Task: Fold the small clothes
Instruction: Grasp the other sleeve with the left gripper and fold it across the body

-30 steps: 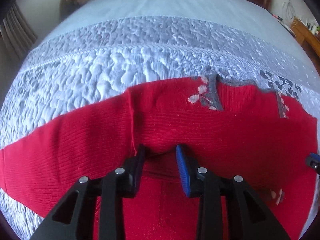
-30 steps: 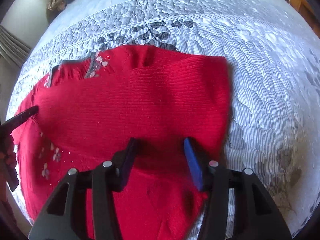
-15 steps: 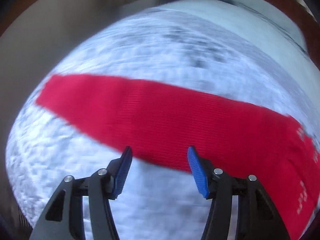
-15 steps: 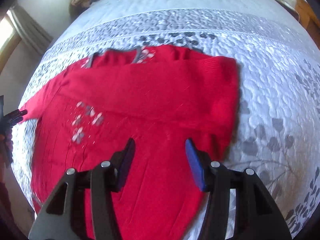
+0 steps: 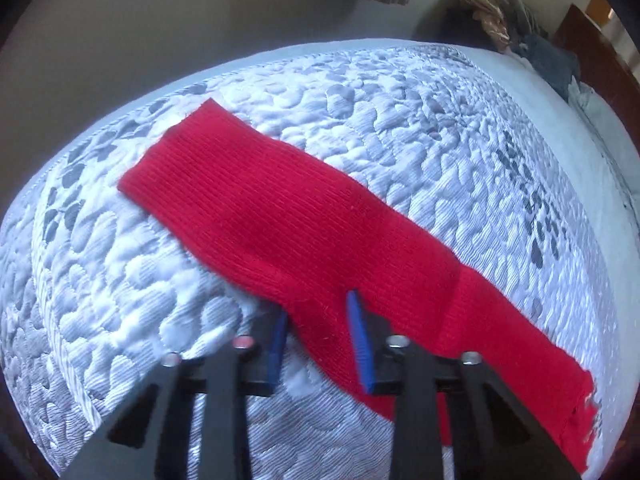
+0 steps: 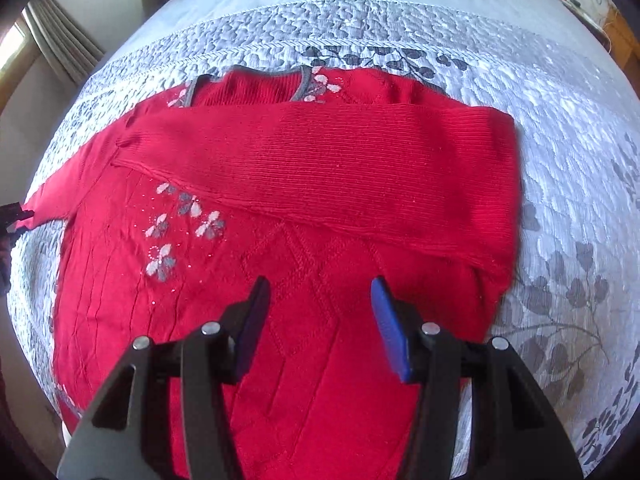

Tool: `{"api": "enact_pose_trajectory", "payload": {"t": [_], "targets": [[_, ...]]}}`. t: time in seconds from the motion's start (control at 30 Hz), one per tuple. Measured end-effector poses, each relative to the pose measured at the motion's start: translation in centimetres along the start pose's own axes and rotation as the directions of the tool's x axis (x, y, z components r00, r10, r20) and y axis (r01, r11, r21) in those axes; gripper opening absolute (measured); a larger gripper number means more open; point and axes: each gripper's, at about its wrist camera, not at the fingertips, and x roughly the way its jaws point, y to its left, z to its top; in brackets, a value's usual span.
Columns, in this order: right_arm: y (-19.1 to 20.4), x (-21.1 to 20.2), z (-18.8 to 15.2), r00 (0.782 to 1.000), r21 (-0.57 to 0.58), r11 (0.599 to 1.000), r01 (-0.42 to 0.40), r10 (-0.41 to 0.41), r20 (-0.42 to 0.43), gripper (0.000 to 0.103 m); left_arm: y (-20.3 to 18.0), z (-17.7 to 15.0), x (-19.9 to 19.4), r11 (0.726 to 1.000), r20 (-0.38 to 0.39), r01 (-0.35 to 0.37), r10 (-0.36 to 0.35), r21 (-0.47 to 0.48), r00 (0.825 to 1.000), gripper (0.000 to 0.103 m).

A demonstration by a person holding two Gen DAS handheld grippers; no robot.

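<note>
A small red knit sweater [image 6: 304,184] with grey-and-white flower motifs lies flat on the bed. Its right sleeve is folded across the chest. Its left sleeve [image 5: 280,216] stretches out straight over the quilt. My left gripper [image 5: 318,338] is low at the near edge of that sleeve, and the sleeve's edge lies between its open blue pads [image 5: 360,344]. My right gripper [image 6: 320,320] is open and empty, hovering above the sweater's lower body. The left gripper's tip shows at the far left of the right wrist view [image 6: 12,216].
The bed has a pale quilted cover [image 5: 400,100] with a grey leaf pattern [image 6: 560,288]. A pile of clothes [image 5: 520,28] lies at the head of the bed. Curtains [image 6: 60,40] hang at the left. The bed's edge [image 5: 48,380] is close to the left gripper.
My left gripper has swung left from the sweater's body to the outstretched left sleeve and come down onto its edge. My right gripper has let go, drawn back and risen above the sweater.
</note>
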Motion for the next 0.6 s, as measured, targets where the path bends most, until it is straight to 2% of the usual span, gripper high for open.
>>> {"api": "enact_pose_trajectory", "payload": {"t": [0.1,0.2,0.33,0.5,0.6], "targets": [[-0.4,0.0,-0.1,1.000,0.006,1.000,0.004,-0.004,-0.002,0.053,0.7,0.2,-0.8,0.996,0.028,0.057,-0.055,-0.062,0.998,0.006],[-0.8,0.0,-0.4,1.000,0.009,1.000,0.011,-0.011,-0.002,0.053,-0.3,-0.1,-2.4,0.995,0.096,0.095,-0.092,-0.029,0.991,0.005],[-1.2,-0.2,-1.0,1.000,0.015,1.000,0.006,-0.006,0.001,0.053,-3.7,-0.9,-5.0,0.982,0.160,0.182,-0.189,0.058,0.969,0.005],[-1.6,-0.7,-1.5,1.000,0.018,1.000,0.001,-0.001,0.010,0.053,-9.9,-3.8,-8.9,0.935,0.164,0.264,-0.306,0.236,0.938,0.005],[-1.9,-1.1,-1.8,1.000,0.024,1.000,-0.009,0.009,0.019,0.053,-14.9,-6.7,-10.5,0.883,0.122,0.310,-0.372,0.353,0.920,0.005]]}}
